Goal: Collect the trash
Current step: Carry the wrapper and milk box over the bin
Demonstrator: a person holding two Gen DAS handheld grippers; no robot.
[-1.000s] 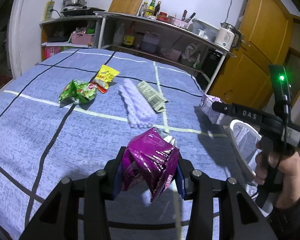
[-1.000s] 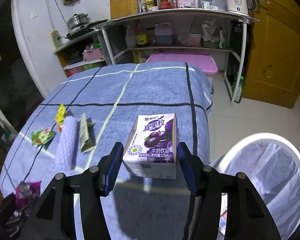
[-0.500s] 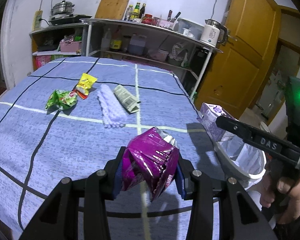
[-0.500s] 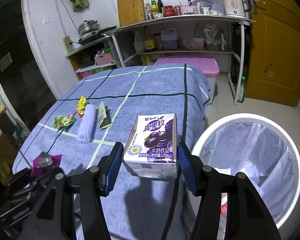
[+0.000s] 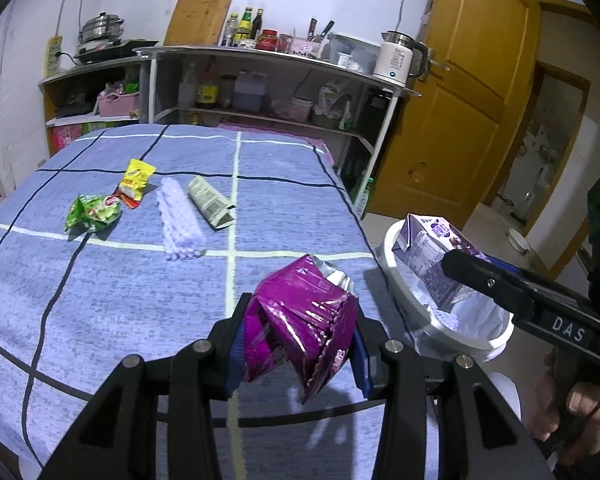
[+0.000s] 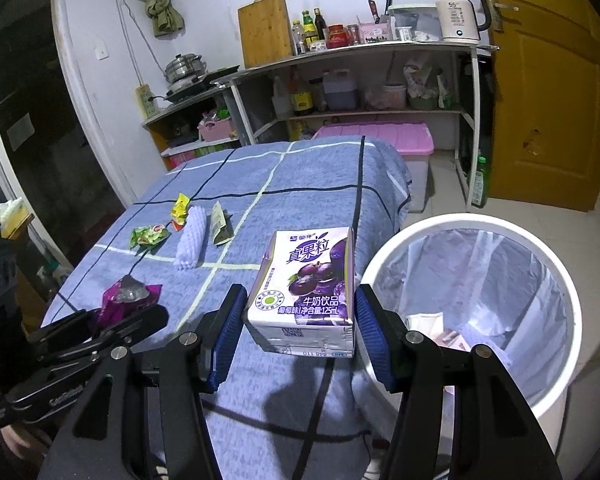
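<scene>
My left gripper (image 5: 298,344) is shut on a crumpled purple snack bag (image 5: 300,324), held above the blue checked table cover near its right edge. In the right wrist view my right gripper (image 6: 300,332) is shut on a purple milk-drink carton (image 6: 306,288), held upright beside the white bin (image 6: 476,232) lined with a clear bag. From the left wrist view that carton (image 5: 432,260) hangs over the bin's rim (image 5: 388,240). Still lying on the cover are a green wrapper (image 5: 92,212), a yellow packet (image 5: 136,180), a white foam sleeve (image 5: 180,216) and a flattened grey-green pack (image 5: 212,204).
Shelves with bottles, a kettle (image 6: 458,12) and a cutting board stand behind the table. A pink-lidded tub (image 6: 380,140) sits on the floor past the table's far end. A yellow door (image 6: 548,92) is at the right. Some trash lies in the bin's bottom.
Both grippers have travelled rightward toward the bin with their loads. The bin has come fully into the right wrist view, and the carton now hangs over its rim.
</scene>
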